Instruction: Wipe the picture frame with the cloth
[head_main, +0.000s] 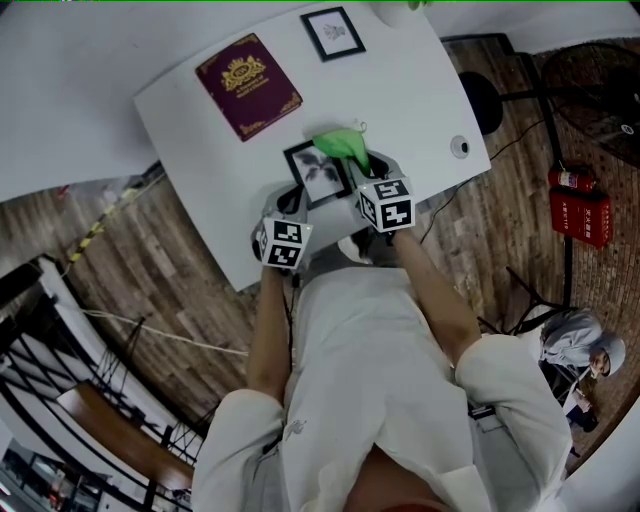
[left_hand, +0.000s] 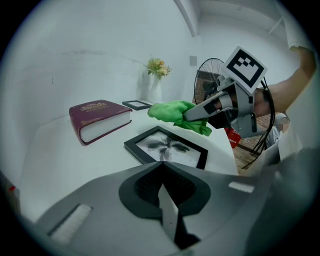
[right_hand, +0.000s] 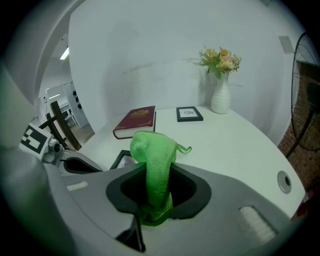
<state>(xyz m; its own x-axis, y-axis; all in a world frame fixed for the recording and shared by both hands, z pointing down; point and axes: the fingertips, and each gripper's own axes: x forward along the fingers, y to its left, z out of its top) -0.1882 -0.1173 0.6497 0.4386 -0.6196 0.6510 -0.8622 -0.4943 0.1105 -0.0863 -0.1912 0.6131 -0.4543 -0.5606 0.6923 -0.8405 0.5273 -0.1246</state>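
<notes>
A black picture frame (head_main: 318, 172) with a palm print lies flat near the table's front edge, also seen in the left gripper view (left_hand: 167, 147). My right gripper (head_main: 362, 170) is shut on a green cloth (head_main: 340, 143), which hangs over the frame's far right side. The cloth (right_hand: 155, 170) bunches up between the jaws of the right gripper (right_hand: 152, 200) and hides most of the frame (right_hand: 121, 159). My left gripper (left_hand: 162, 167) is shut on nothing, just short of the frame's near edge. In the left gripper view the cloth (left_hand: 177, 112) looks slightly above the frame.
A maroon book (head_main: 248, 85) and a small second frame (head_main: 333, 33) lie farther back on the white table (head_main: 420, 90). A vase of flowers (right_hand: 220, 90) stands at the far edge. A cable hole (head_main: 459, 146) sits at the right. A fan (left_hand: 206, 80) stands beyond the table.
</notes>
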